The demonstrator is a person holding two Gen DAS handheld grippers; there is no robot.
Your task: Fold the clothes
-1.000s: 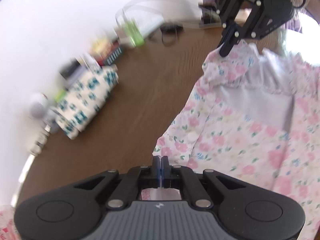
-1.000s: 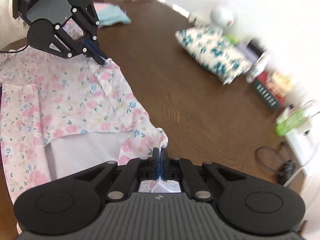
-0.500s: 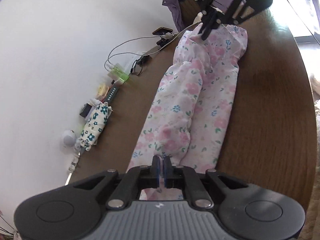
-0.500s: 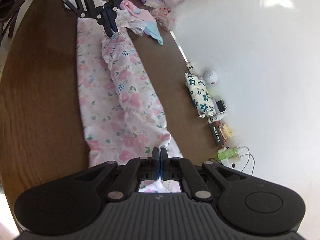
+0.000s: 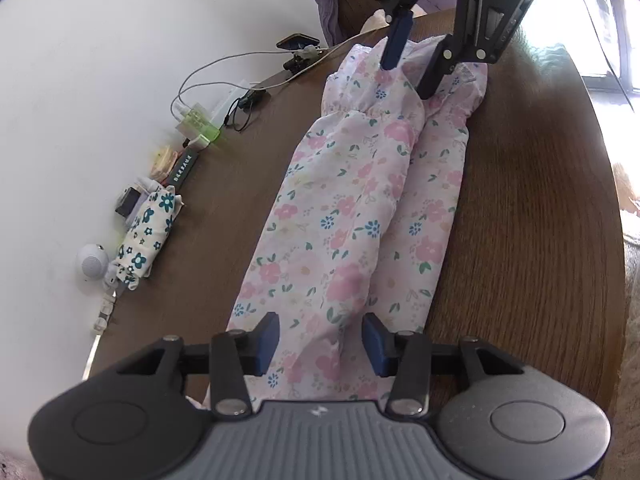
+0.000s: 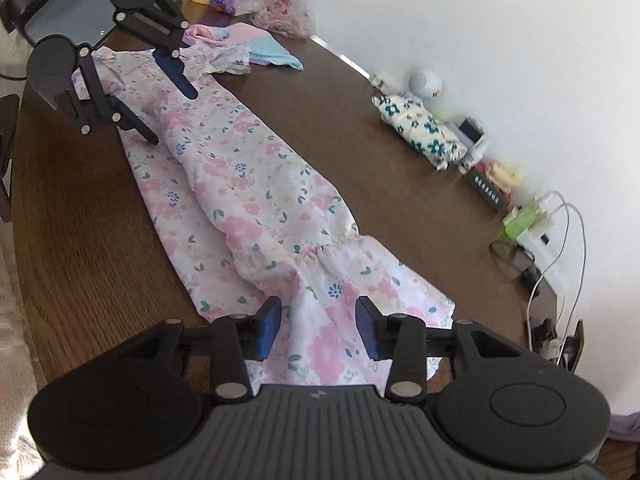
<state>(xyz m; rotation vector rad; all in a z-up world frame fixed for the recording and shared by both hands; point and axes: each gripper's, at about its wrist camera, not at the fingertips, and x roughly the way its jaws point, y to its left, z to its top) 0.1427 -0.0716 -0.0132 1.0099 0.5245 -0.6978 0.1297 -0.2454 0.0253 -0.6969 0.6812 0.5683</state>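
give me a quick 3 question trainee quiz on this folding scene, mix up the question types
1. True or false: the left gripper is shut on the floral garment.
2. Multiple choice: the garment lies on the wooden table as A) a crumpled ball, B) a long narrow strip, C) a hanging sheet.
3. Fill in: the right gripper is at the ___ end of the garment, seen from the left gripper.

Key: 1 false, its jaws stand apart with cloth between them; 2 B; 3 far (opposite).
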